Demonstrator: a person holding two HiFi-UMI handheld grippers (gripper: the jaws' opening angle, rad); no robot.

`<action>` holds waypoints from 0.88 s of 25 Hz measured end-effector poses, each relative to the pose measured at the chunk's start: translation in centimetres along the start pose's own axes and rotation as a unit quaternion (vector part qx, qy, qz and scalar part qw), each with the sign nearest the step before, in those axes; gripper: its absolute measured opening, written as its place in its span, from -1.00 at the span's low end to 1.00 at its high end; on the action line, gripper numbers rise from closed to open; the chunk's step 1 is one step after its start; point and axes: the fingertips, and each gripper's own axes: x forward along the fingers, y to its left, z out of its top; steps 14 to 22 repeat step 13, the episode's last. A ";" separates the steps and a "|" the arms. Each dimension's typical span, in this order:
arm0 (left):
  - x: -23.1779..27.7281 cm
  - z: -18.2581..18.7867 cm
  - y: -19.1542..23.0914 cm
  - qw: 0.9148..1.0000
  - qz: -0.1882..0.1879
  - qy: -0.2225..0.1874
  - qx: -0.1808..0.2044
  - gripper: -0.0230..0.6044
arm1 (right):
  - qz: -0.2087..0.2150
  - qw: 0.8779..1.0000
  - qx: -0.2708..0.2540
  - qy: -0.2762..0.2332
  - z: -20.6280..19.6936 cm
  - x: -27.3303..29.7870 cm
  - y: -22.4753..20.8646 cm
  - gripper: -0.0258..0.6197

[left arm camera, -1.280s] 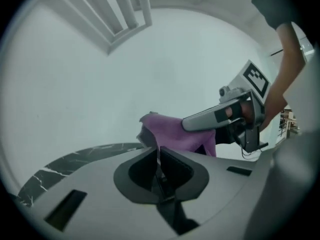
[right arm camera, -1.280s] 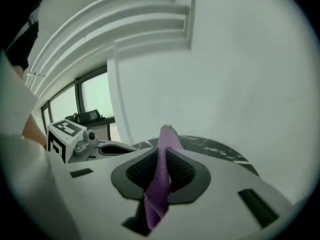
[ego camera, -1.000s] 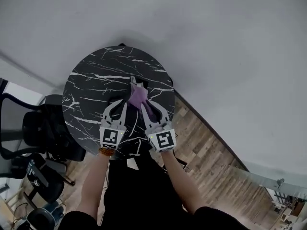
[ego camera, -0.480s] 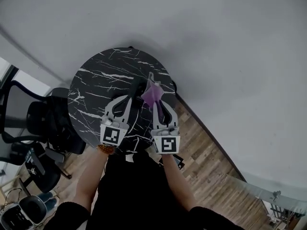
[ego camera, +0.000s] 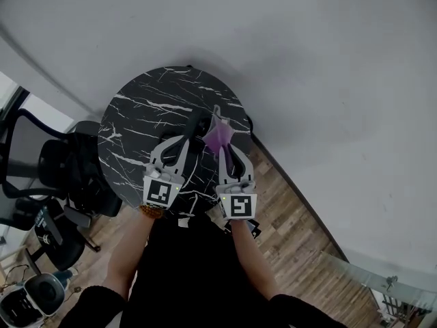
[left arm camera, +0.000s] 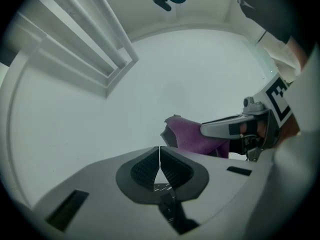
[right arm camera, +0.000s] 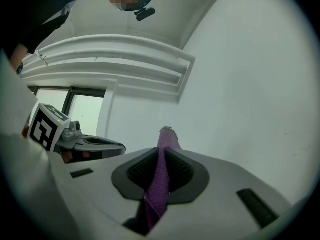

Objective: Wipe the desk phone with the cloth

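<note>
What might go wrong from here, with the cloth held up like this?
1. The right tongs pinch only a narrow fold of the purple cloth; it may slip once dragged.
2. Both gripper views face the wall, not the marble table, and I cannot make out a desk phone, so the wipe may start misplaced.
3. The left tongs are shut, empty and close beside; they might bump the cloth.

Cloth (ego camera: 218,138) in the right tongs (right arm camera: 161,156), left tongs (left arm camera: 159,156) beside, over the table (ego camera: 140,111).
</note>
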 end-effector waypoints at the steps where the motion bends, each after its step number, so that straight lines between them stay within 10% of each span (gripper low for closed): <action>1: -0.1 -0.1 0.1 1.000 0.000 0.001 0.002 -0.89 | 0.001 1.000 -0.001 0.001 -0.1 0.0 0.0 -0.75; 22: 0.2 -0.8 1.9 1.000 0.002 0.004 0.005 -0.88 | -0.001 1.000 0.002 0.011 -1.3 1.8 -0.2 -0.75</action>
